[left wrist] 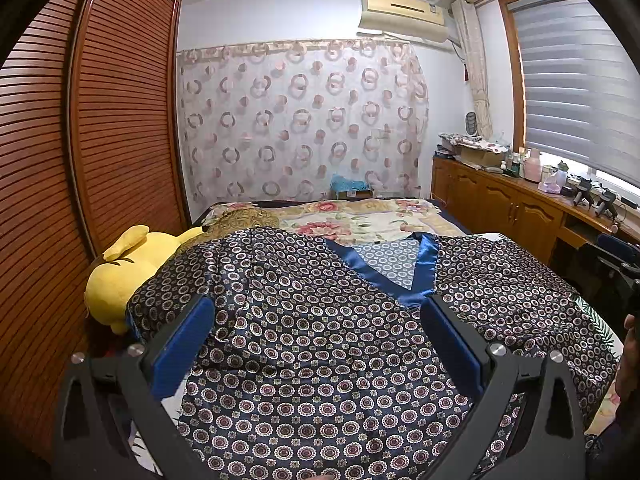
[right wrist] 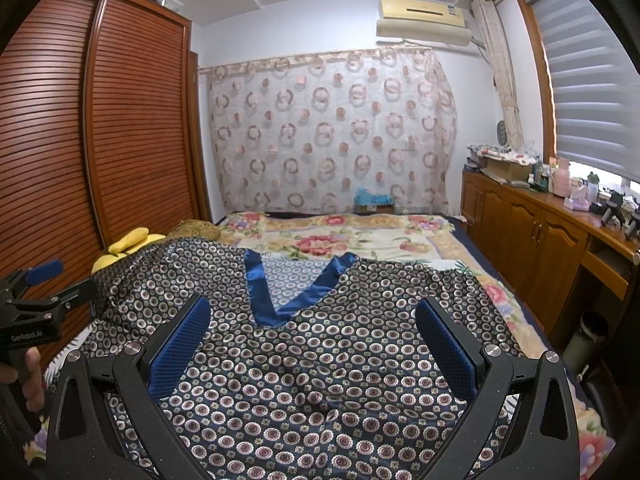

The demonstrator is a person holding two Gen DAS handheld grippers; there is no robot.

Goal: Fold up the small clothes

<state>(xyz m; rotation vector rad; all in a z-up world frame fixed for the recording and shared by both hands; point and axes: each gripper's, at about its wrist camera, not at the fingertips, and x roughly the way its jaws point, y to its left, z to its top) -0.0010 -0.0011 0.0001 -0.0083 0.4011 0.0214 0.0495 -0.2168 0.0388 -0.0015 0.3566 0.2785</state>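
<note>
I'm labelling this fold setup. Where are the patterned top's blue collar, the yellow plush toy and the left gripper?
blue collar [right wrist: 298, 302], right wrist view, on its right satin band.
yellow plush toy [left wrist: 120, 276], left wrist view, on its head.
left gripper [left wrist: 318, 312], left wrist view, midway between its fingertips.

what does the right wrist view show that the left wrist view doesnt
Only the right wrist view shows the left claw from the side, open, with a hand on its grip. Only the left wrist view shows most of the yellow plush toy at the shirt's sleeve; the right view catches just a sliver. Both share the patterned shirt spread on the floral bedspread, blue V-collar facing away, and an open claw over it.
</note>
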